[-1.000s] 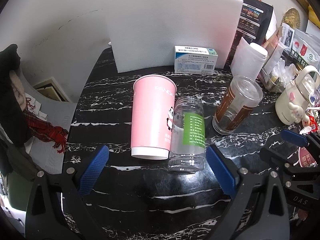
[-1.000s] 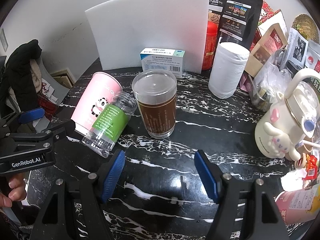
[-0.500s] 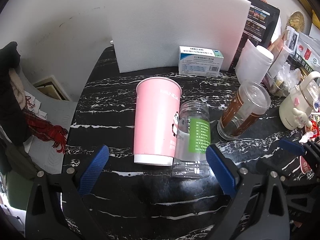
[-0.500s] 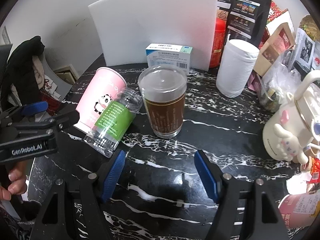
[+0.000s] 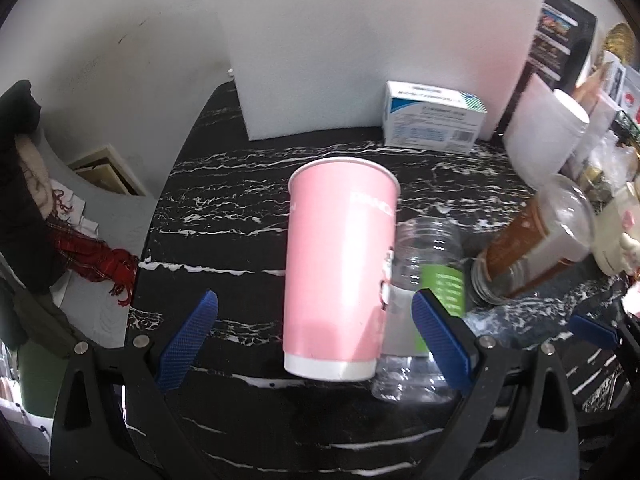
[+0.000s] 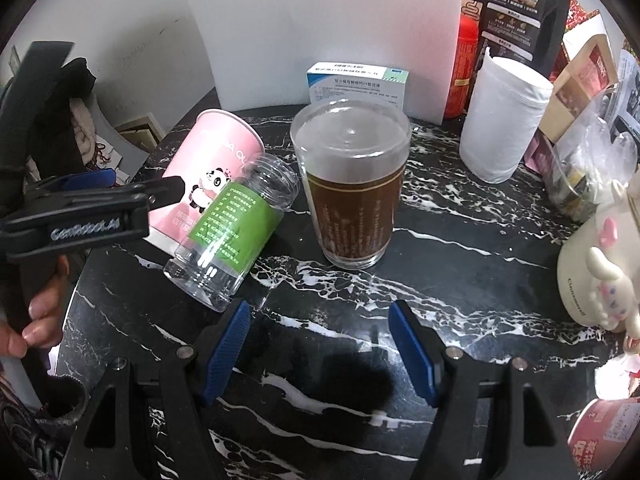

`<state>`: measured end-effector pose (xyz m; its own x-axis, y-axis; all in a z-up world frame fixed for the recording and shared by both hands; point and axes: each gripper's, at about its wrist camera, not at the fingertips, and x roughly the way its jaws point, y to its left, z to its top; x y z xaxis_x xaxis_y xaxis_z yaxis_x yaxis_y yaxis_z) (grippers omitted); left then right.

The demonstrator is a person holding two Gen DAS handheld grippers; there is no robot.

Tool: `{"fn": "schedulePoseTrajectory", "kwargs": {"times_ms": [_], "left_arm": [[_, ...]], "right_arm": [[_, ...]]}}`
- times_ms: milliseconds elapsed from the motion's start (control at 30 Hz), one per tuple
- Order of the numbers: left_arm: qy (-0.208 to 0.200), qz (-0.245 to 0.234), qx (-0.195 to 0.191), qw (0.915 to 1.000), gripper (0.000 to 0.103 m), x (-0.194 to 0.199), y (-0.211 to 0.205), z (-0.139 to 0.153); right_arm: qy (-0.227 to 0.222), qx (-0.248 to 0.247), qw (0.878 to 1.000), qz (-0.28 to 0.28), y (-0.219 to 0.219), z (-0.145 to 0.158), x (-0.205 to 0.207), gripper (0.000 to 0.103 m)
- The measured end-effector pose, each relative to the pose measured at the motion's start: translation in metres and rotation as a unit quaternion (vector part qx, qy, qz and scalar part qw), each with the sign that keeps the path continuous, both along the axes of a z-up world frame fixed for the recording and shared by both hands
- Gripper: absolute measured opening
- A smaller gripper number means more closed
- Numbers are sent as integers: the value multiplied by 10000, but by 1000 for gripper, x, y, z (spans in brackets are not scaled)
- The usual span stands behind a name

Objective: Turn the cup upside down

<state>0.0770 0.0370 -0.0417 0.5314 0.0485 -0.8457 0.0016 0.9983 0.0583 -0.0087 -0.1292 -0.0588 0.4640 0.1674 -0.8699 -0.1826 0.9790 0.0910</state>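
Note:
A pink paper cup [image 5: 340, 264] with a panda print stands upright on the black marble table [image 5: 224, 196]; it also shows in the right wrist view [image 6: 208, 172]. My left gripper [image 5: 316, 340] is open, its blue fingers on either side of the cup's lower part without touching it. A clear plastic jar with a green label [image 5: 432, 292] lies on its side against the cup's right. My right gripper [image 6: 320, 352] is open and empty above bare table, in front of a clear glass with a brown band [image 6: 352, 192].
A white foam board [image 5: 376, 48] stands at the back with a blue-white box [image 5: 432, 118] before it. A white roll [image 6: 504, 120], snack bags and a cream kettle [image 6: 600, 264] crowd the right. The table's left edge drops off beside a dark chair.
My left gripper has moved forward, so the pink cup now sits between its open fingers. My right gripper has also moved closer to the glass.

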Motion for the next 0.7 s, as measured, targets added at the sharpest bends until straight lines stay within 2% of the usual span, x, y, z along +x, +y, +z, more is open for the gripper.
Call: {"fn": "schedulePoseTrajectory", "kwargs": {"times_ms": [300, 400, 567, 700], "left_arm": [[227, -237, -130, 9994, 98, 26, 3, -19], [325, -183, -194, 9991, 97, 34, 6, -27], [513, -139, -500, 9973, 88, 43, 12, -38], [595, -146, -573, 9965, 73, 48, 14, -47]], "right_arm": [[172, 40, 9998, -62, -3, -12, 12, 72], [210, 39, 9998, -59, -4, -15, 13, 72], [256, 47, 9996, -104, -7, -20, 18, 72], [286, 56, 9995, -127, -10, -23, 20, 72]]}}
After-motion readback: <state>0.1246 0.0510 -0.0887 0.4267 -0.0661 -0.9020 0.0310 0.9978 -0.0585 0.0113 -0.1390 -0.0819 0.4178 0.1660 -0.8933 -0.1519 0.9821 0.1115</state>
